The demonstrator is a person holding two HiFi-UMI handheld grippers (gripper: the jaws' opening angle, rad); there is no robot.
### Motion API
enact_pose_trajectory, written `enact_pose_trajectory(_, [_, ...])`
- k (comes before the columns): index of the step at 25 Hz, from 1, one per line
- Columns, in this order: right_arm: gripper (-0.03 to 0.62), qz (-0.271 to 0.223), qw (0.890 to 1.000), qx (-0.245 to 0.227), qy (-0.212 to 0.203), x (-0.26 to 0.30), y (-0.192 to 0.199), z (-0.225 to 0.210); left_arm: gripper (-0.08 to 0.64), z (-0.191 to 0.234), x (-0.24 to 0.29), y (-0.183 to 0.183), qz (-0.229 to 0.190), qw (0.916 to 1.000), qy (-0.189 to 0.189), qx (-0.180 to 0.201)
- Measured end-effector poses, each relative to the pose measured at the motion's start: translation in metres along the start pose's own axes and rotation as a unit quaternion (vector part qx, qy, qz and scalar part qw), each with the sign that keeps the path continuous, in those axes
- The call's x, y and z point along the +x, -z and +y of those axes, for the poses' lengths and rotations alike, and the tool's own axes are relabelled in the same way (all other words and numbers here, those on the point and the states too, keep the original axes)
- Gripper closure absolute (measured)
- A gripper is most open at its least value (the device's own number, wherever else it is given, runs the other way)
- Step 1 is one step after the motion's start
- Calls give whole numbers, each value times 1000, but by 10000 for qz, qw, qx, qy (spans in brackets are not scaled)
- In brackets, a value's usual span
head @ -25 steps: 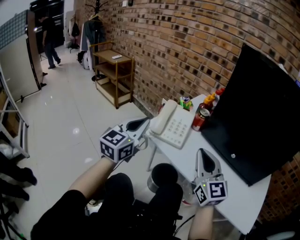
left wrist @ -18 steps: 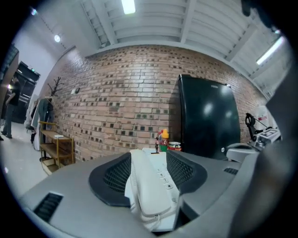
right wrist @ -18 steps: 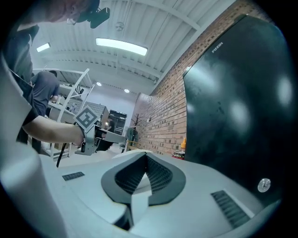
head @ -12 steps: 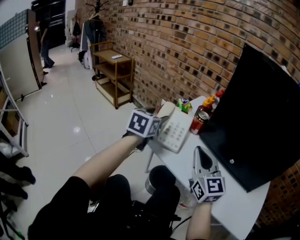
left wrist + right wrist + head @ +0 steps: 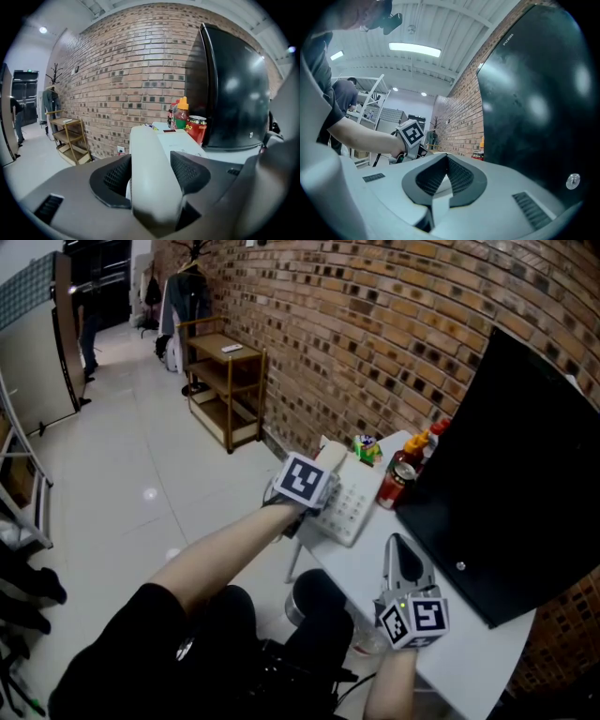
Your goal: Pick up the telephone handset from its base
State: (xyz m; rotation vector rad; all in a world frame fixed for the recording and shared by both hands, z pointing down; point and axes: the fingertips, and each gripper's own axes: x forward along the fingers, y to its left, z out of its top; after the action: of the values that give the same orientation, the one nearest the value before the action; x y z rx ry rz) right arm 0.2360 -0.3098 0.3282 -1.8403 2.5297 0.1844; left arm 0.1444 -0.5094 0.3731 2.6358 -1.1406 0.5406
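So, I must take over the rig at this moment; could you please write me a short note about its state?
Left gripper: jaws closed on the handset, pads against both its sides.
Right gripper: jaws together, empty, low over the table in front of the monitor.
The handset appears to lie on its base, not yet lifted.
Done: the grasp. Left: raise the handset off the base.

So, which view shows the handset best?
The left gripper view: the handset fills the middle, held between the jaws. The head view shows only its far end past the marker cube. In the right gripper view I cannot make it out.
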Motion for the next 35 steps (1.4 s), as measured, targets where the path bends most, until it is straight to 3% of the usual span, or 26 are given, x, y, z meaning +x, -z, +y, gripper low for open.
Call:
enact_pose_trajectory(5, [583,-18,10000,-19,46,-2,-1,-1,325,1,-7,0,-154,9987,27,-481])
enact_pose_trajectory(10, [583,-4,9999,-112,78,-3,-2,1,327,6,-33,-15,-689,9961,47,-554])
enact_pose_trajectory(16, [583,98,9993,-305,216,0,-4,4,327,-2,-67,-36,-1284,9898,438,-440])
enact_pose_trajectory(19, [583,116,9989,-401,220,-2,-4,7,327,-6,-86,-41,-1601,9822,831,-522])
enact_pose_trajectory(22, [583,74,9989,-413,201,-6,-7,8,327,-9,-106,-40,-2016,9665,1416,-723])
enact_pose_trajectory(27, [583,-3,9994,-296,168,-14,-14,13,327,-15,-149,-45,-2683,9308,2345,-812])
enact_pose_trajectory(31, [583,-64,9998,-159,36,-24,-16,18,327,-21,-192,-48,-3208,8958,3023,-565])
enact_pose_trajectory(35, [583,-94,9999,-57,-9,-39,-17,16,327,-17,-234,-41,-3636,8605,3502,-688])
